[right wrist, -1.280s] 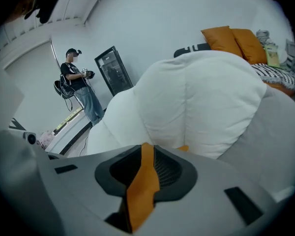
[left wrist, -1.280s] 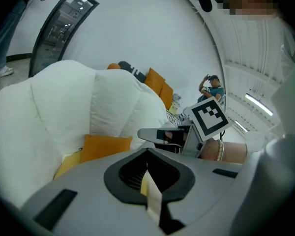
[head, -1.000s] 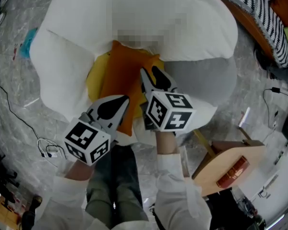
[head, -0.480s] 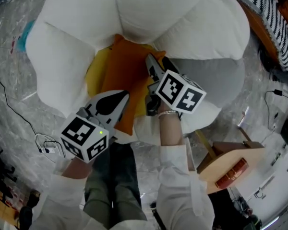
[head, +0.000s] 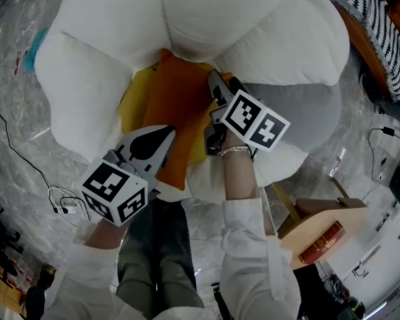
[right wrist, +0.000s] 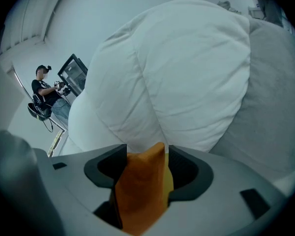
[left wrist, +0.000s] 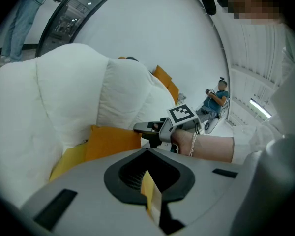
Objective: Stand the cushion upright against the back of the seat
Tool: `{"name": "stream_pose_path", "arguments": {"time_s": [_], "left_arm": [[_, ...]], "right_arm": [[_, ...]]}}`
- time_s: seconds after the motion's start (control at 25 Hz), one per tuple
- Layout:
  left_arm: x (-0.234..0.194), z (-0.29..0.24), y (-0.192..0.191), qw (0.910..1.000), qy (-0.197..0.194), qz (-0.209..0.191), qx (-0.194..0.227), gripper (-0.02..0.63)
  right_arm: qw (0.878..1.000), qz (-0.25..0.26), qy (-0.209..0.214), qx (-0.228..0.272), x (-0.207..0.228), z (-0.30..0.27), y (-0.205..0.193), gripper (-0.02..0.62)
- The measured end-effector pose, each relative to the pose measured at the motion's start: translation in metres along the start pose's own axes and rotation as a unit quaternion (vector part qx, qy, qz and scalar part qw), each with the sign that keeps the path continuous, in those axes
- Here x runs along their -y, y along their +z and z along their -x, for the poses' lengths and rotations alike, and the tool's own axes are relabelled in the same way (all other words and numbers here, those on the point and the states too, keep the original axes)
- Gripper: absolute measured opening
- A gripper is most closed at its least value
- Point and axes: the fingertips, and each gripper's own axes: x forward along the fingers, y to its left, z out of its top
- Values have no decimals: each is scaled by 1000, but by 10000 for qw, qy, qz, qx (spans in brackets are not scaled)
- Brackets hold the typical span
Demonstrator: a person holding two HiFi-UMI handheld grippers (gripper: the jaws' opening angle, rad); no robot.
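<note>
An orange cushion [head: 177, 109] with a yellow side lies in the hollow of a puffy white armchair [head: 253, 25], its far edge against the white backrest [right wrist: 187, 73]. My left gripper [head: 165, 141] is shut on the cushion's near edge; a yellow sliver of fabric [left wrist: 150, 193] is pinched between its jaws [left wrist: 148, 181]. My right gripper [head: 223, 84] is at the cushion's right far corner. Its jaws have just been opening and now stand wide, with the orange corner [right wrist: 142, 191] loose between them [right wrist: 146, 166]. It also shows in the left gripper view [left wrist: 145, 129].
The armchair's white arms rise on both sides of the cushion, with a grey seat part [head: 300, 112] to the right. A wooden stool [head: 320, 229] stands at the lower right and cables [head: 63, 202] lie on the floor at the left. A seated person [left wrist: 216, 100] is far behind.
My right gripper has rolled and sunk a little at the cushion's far right corner. The left gripper has barely moved and keeps its hold on the near edge.
</note>
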Motion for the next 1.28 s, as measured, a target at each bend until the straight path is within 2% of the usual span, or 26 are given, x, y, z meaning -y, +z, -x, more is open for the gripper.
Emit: {"name": "stream_pose_path", "arguments": {"time_s": [0.24,0.48,0.76,0.88,1.28], "left_arm": [[1,-2,-2,10000,-15,3,-14,7],[2,-7,0,10000,-4,12,-15,6],[9,-13,9,10000,-25,-37,9,6],[13,-13,12,10000,-30,-41,20,6],[24,-10,21,9999,-1,-152,24,6]], "right_arm": [[9999,-7,-42,-135,1,-7,-1,249],[9990,322,70,-308,-8,-9,-6,136],[9952,885,17,-419,-17,-6,-12,63],[9931,1094,37,-415,-21,-1,-16,52],[9909,1307,248,-191,-38,25,-21,44]]}}
